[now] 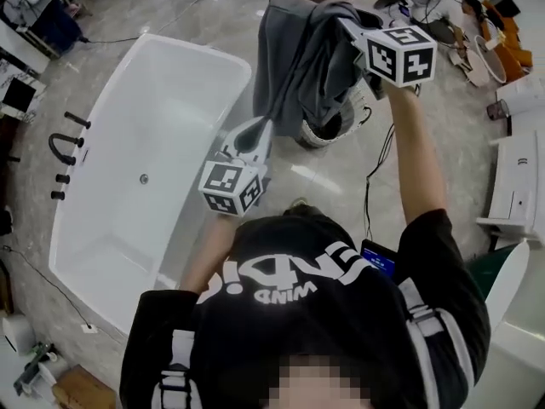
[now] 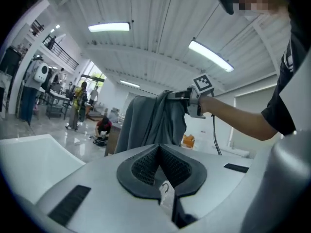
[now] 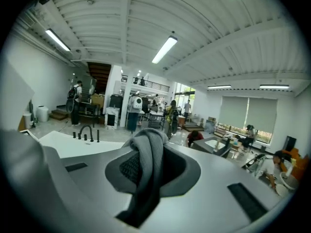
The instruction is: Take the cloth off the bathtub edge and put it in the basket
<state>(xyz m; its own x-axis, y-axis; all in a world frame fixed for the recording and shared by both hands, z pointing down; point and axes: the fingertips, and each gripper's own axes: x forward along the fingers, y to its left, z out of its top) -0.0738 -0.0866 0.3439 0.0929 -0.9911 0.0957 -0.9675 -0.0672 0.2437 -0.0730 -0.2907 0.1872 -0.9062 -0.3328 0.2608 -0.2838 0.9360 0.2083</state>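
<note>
A grey cloth (image 1: pixel 300 62) hangs from my right gripper (image 1: pixel 345 24), which is shut on a bunched fold of it (image 3: pixel 148 147) and held high. The cloth's lower end drapes over a round woven basket (image 1: pixel 317 137) on the floor and hides most of it. The white bathtub (image 1: pixel 196 48) lies to the left, with none of the cloth on its edge. My left gripper (image 1: pixel 260 129) is lower, beside the tub's right rim, pointing toward the cloth (image 2: pixel 154 120) but apart from it. Its jaws (image 2: pixel 158 150) are shut with no cloth between them.
Black tap fittings (image 1: pixel 65 147) stand on the floor left of the tub. A black cable (image 1: pixel 375 173) runs across the glossy floor near the basket. White fixtures (image 1: pixel 518 186) stand at the right and cluttered gear at the top right. People work in the background.
</note>
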